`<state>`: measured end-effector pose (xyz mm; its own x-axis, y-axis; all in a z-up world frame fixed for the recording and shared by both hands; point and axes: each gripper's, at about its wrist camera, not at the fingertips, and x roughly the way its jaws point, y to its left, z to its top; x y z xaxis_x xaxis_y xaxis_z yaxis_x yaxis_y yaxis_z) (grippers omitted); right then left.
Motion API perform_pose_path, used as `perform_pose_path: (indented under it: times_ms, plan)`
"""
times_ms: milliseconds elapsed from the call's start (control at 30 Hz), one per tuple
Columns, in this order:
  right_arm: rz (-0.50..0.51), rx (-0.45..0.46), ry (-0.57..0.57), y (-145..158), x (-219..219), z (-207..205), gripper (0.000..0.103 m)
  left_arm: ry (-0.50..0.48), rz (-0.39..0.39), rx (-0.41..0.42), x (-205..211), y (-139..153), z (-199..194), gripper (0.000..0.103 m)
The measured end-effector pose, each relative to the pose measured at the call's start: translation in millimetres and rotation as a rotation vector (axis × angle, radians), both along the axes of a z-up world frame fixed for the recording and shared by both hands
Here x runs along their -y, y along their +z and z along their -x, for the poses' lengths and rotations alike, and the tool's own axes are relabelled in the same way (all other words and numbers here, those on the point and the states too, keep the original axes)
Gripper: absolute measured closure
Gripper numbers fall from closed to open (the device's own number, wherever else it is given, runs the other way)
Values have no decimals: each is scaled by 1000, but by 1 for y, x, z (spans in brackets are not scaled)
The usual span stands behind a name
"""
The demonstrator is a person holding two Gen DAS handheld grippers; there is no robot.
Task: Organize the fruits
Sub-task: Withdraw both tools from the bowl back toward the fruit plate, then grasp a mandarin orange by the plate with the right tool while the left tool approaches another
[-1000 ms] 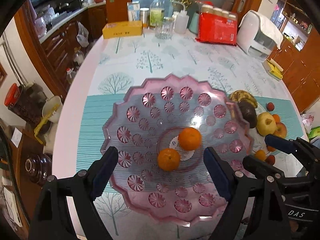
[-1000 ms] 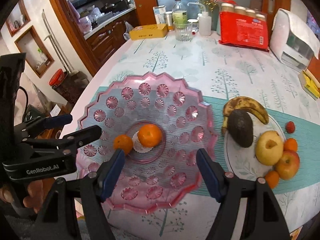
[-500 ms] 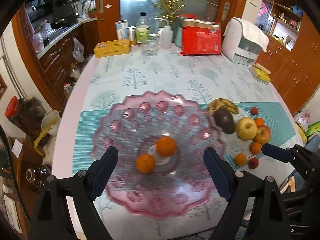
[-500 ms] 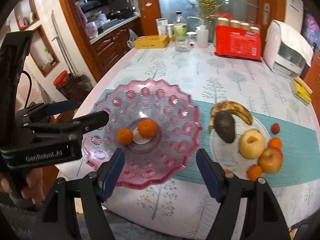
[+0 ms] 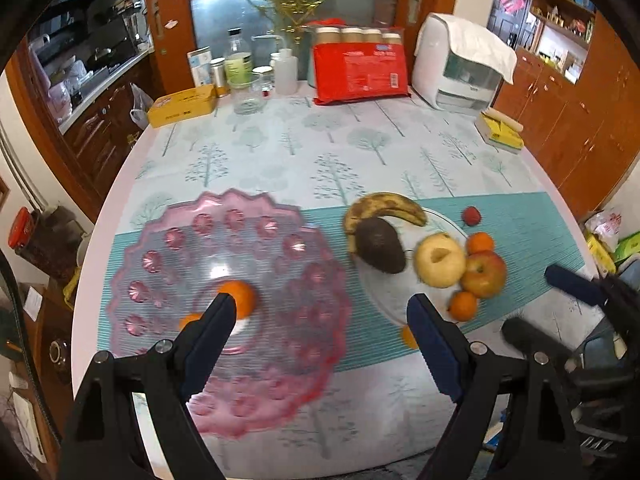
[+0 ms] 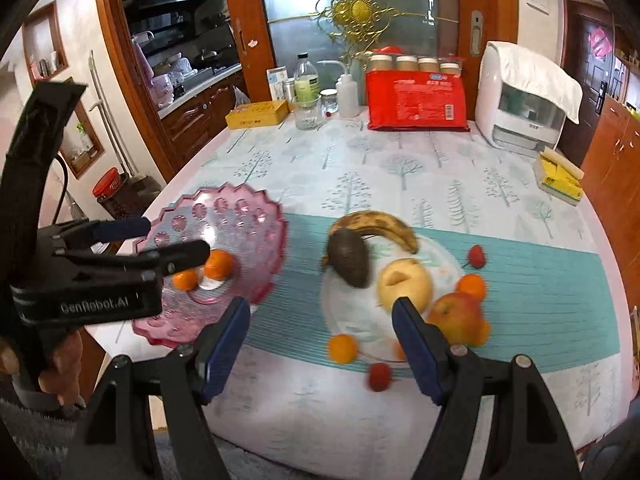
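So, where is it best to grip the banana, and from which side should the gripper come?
Probably at the middle of the banana, jaws across its width, coming from above. It lies flat on the white plate in an arch. Its left end is hidden behind the avocado, which leans on it, while the far, outer edge is free. The open right gripper looks wide enough.

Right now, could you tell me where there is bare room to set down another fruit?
The pink dish holds only two oranges, so its outer ring is free. The cloth between the banana and red package is bare. The white plate is crowded.
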<state>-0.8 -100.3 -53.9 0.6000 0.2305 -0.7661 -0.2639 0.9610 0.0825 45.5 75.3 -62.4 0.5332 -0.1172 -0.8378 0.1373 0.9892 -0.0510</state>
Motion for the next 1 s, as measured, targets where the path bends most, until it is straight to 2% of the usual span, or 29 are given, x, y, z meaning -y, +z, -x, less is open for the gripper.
perform_pose_path:
  times_ms: [233, 367, 500, 800, 1000]
  plan:
    - [12, -6, -41, 5, 98, -23, 29, 37, -7, -33, 77, -13, 4, 17]
    - [25, -49, -54, -12, 151, -43, 29, 77, 14, -85, 110, -37, 1, 17]
    - [13, -131, -43, -37, 178, -62, 31, 85, 44, -157, 135, -65, -3, 17]
    - [-29, -247, 27, -84, 183, -96, 33, 47, 22, -225, 169, -122, -20, 17]
    - [-102, -333, 32, -110, 178, -122, 38, 31, 46, -237, 171, -135, -24, 17]
